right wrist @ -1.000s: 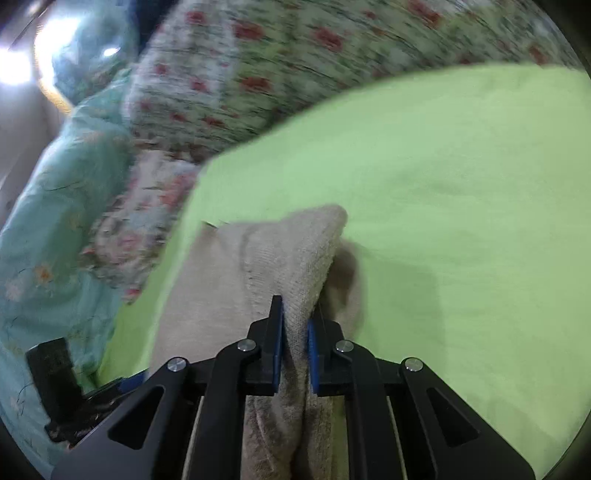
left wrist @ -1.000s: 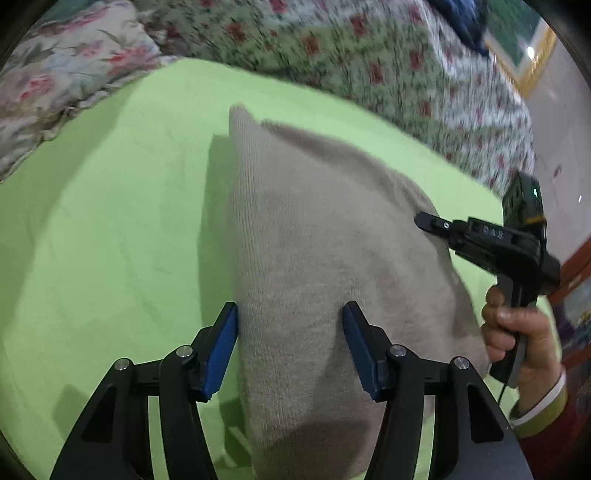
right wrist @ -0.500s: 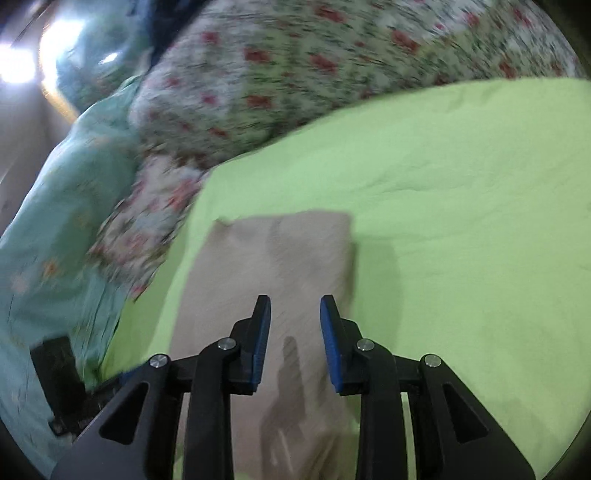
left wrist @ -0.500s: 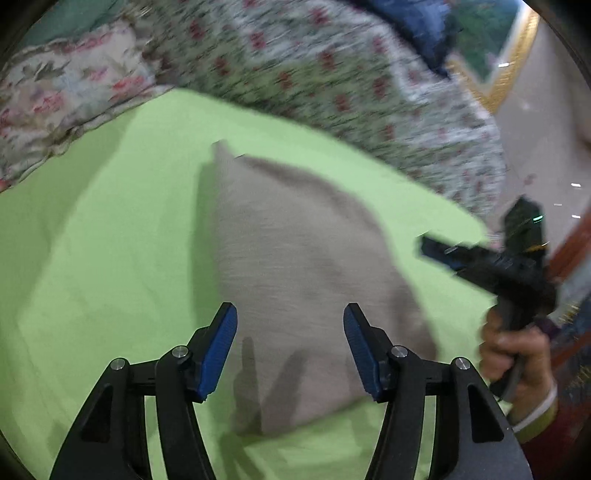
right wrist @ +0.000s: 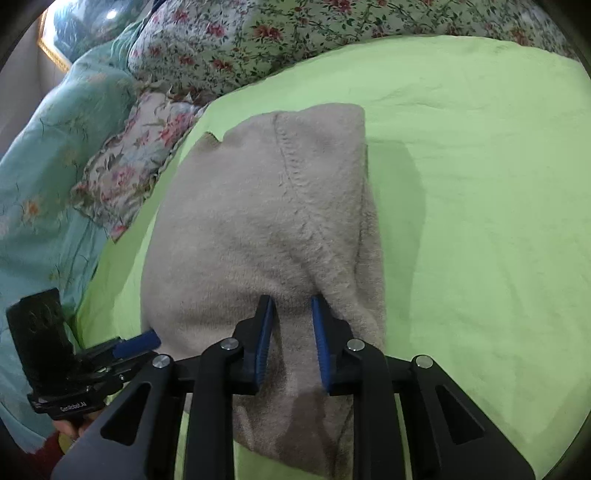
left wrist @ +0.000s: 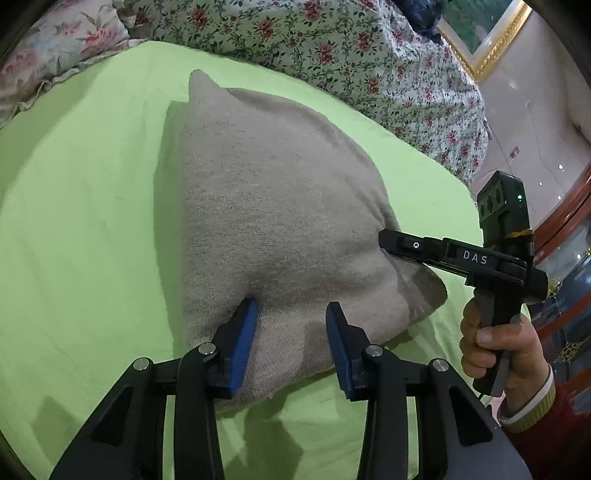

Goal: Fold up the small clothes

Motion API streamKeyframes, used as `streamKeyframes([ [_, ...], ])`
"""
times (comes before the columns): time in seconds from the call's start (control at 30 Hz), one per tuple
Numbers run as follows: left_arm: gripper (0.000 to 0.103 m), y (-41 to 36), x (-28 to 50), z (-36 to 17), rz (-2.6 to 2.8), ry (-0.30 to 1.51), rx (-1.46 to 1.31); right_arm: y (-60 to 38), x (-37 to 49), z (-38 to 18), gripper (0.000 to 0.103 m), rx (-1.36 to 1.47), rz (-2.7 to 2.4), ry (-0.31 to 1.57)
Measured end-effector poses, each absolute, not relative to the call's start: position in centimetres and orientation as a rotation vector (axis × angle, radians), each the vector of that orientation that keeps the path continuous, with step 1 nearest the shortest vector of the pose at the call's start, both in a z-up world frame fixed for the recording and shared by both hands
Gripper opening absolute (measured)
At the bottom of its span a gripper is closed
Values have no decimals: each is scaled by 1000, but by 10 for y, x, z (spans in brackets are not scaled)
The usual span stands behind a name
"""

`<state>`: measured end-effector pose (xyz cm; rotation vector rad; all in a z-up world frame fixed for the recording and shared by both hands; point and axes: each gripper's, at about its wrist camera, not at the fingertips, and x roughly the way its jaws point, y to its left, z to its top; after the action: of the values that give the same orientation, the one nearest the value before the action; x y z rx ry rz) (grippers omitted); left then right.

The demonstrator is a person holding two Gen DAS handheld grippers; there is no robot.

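Left wrist view: the folded beige knit garment lies on the green sheet, filling the centre. The left gripper at 6 o'clock stands wide apart over its near edge. The right gripper reaches in from 3 o'clock.

Right wrist view: the right gripper's blue pads sit narrowly apart with the garment's near fold between them; the floral quilt is at 12 o'clock.

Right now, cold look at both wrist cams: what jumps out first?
The beige knit garment bulging mid-frame on the bright green sheet. Both grippers straddle its near edge with jaws parted: left gripper in its own view, right gripper by the stitched seam. Floral bedding lies piled behind.
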<state>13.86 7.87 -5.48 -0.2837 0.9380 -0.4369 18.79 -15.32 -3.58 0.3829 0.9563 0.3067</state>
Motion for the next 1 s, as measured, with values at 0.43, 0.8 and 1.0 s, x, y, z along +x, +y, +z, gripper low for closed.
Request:
streamKeyframes([
  [0.43, 55, 78, 110, -45, -449, 933, -259, -128, 124, -18, 26, 214, 297, 931],
  [0.8, 60, 66, 108, -59, -427, 975, -174, -138, 118, -40, 26, 220, 243, 964],
  [1.0, 63, 78, 95, -54, -423, 989, -215, -142, 101, -34, 27, 271, 244, 962],
])
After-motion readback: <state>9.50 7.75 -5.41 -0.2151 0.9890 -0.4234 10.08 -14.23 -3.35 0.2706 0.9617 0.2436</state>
